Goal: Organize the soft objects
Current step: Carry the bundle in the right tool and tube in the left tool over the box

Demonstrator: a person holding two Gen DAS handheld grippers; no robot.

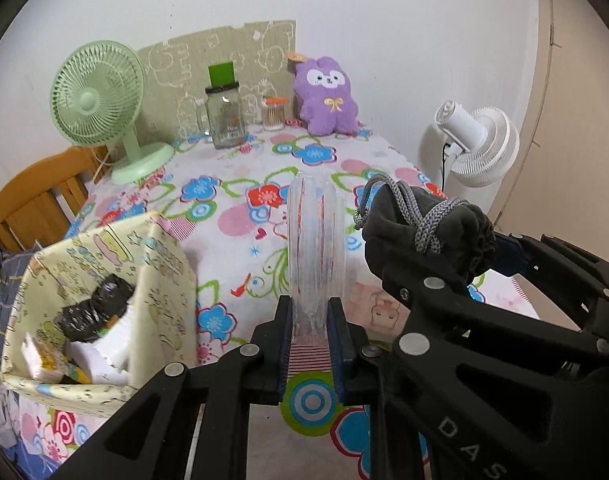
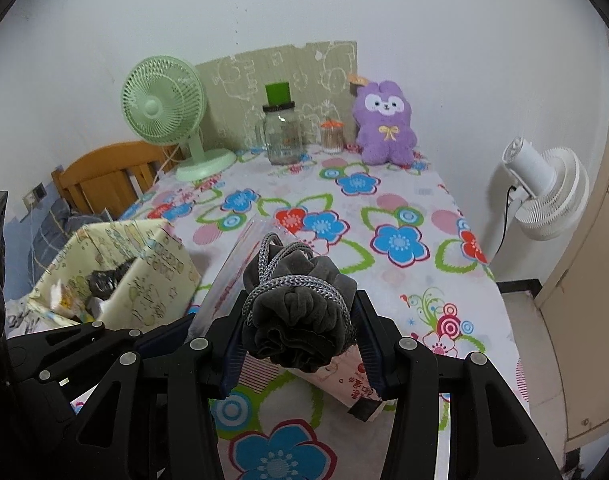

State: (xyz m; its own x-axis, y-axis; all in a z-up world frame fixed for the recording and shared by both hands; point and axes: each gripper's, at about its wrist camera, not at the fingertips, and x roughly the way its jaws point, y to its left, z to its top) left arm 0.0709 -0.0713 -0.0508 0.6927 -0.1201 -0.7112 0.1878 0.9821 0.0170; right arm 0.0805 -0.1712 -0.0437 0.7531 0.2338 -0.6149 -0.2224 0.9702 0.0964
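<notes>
Grey drawstring pouch [image 2: 300, 320] above tissue pack [image 2: 354, 386]

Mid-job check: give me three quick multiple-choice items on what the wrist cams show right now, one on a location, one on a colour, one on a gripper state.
1. Where does the purple plush toy sit?
A. inside the fabric storage box
B. at the table's far end by the wall
C. in the left gripper

2. What colour is the desk fan on the table?
A. light green
B. white
C. orange

3. What does the right gripper hold?
A. nothing, jaws open
B. the glass jar
C. a grey drawstring pouch

Answers: 1 B, it stands against the wall beside the cotton swab container. 2 A, its grille and base are pale green. 3 C, both fingers press the pouch's sides.
</notes>
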